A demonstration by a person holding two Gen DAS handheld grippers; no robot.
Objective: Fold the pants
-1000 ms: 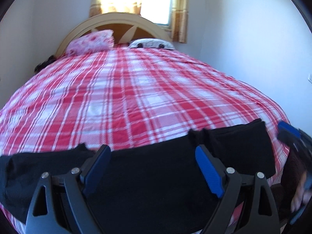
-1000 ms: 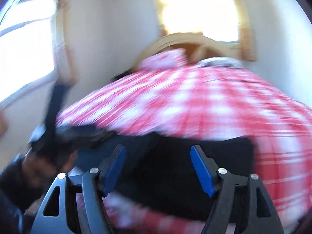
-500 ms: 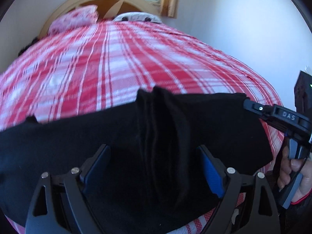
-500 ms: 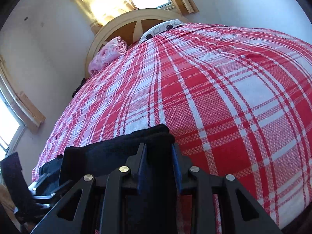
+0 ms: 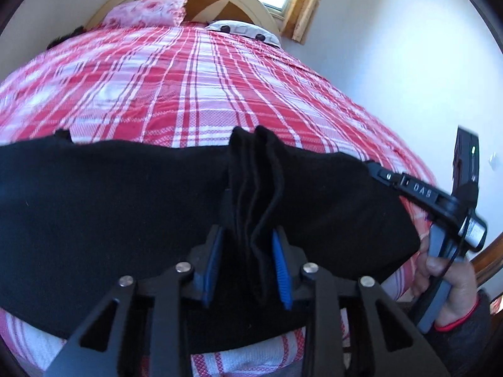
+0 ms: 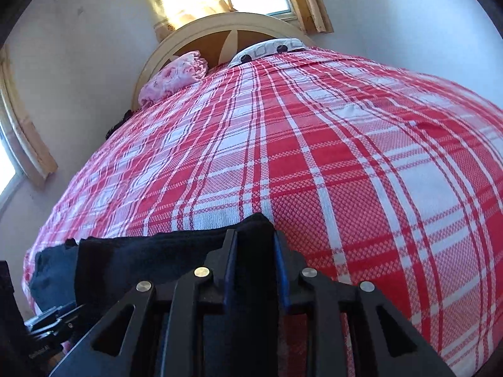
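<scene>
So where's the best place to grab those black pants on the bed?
Along the near edge, coming from the foot of the bed: the pants lie flat across it. The left gripper pinches a bunched fold there; the right gripper clamps the end.

Red plaid bedspread point(image 5: 195, 94), 2 pillows point(image 5: 147, 12) against a headboard point(image 6: 220, 36).

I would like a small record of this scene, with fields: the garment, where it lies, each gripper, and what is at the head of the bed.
garment: black fabric pants, bunched into ridges at the left grip
surface: bed with red and white plaid cover
left gripper: jaws have just been closing, now shut on a bunched fold of the pants
right gripper: shut on a pants edge
head of bed: pink floral pillow, rounded wooden headboard
</scene>
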